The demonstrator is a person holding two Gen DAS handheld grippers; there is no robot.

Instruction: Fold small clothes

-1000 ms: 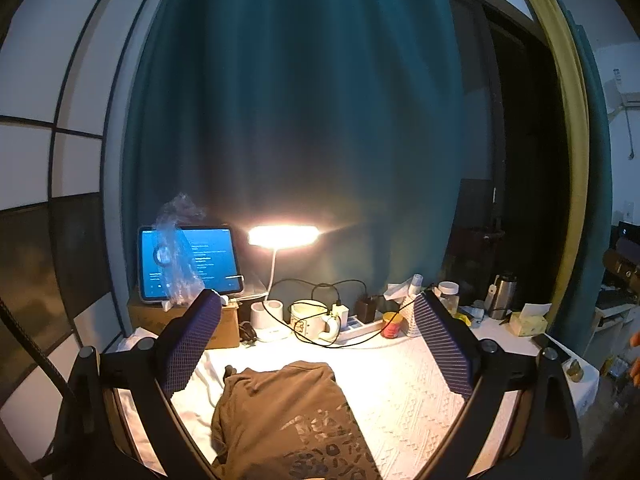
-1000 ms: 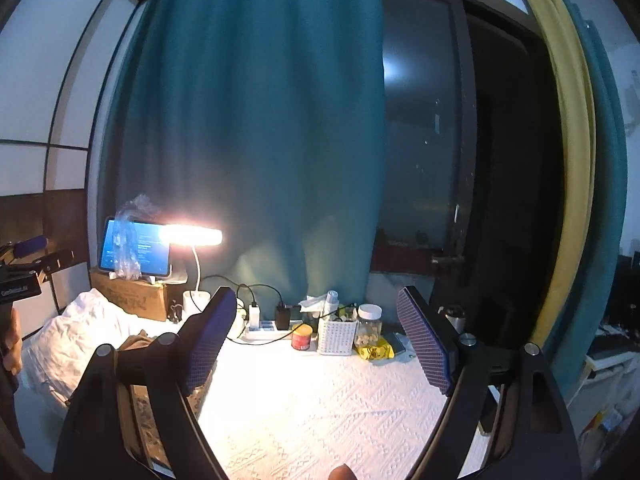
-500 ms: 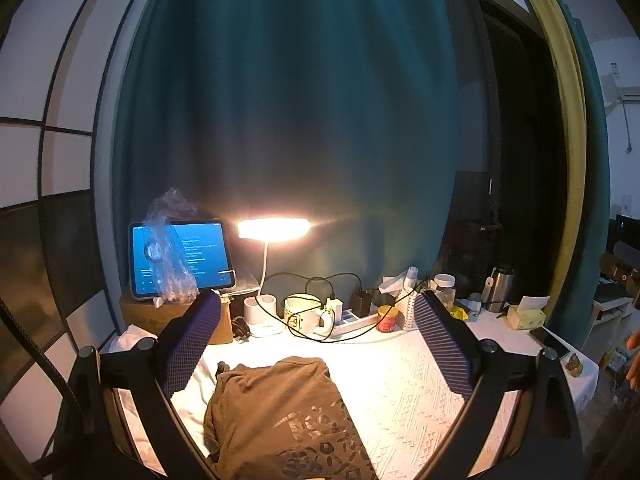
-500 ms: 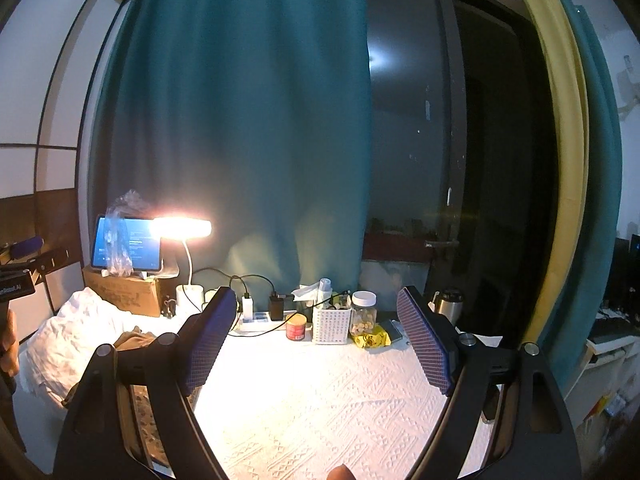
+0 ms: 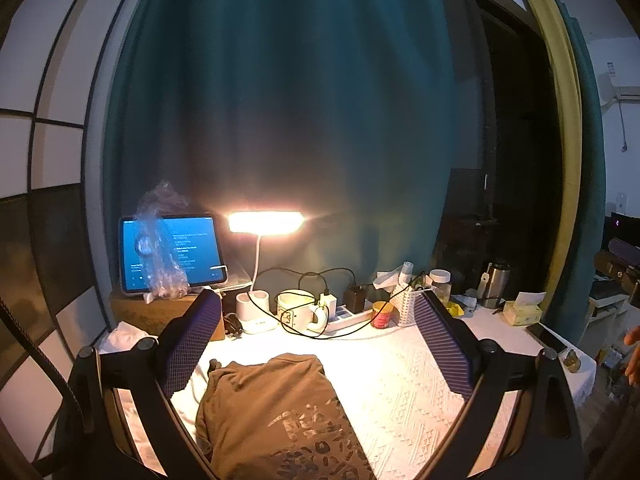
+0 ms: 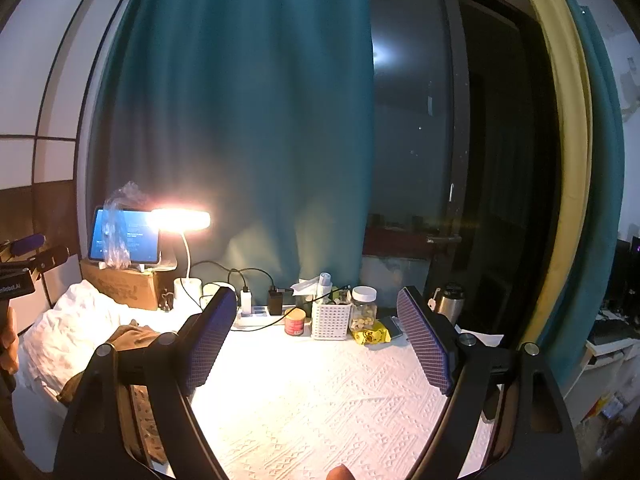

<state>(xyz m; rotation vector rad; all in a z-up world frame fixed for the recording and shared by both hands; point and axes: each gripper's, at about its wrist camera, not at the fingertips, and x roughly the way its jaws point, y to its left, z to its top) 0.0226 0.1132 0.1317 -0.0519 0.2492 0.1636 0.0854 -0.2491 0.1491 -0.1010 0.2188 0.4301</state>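
Observation:
A brown printed garment (image 5: 276, 416) lies folded on the white patterned tablecloth (image 5: 400, 392), low in the left wrist view. My left gripper (image 5: 316, 344) hovers above it, jaws wide open, nothing between the purple pads. In the right wrist view the same brown garment (image 6: 132, 338) shows at the left, partly hidden behind my finger. My right gripper (image 6: 316, 340) is open over bare tablecloth (image 6: 320, 392), to the right of the garment. The left gripper (image 6: 24, 256) shows at that view's left edge, held by a hand.
Along the table's back stand a lit desk lamp (image 5: 264, 224), a tablet (image 5: 172, 252) on a cardboard box, a mug (image 5: 298, 312), a power strip with cables, a red can (image 6: 295, 321), a white basket (image 6: 330, 319) and a jar. A crumpled white cloth (image 6: 68, 332) lies left.
Both views have shifted slightly, with the table items sitting a little lower and further left in frame. The garment and the grippers' openings are unchanged.

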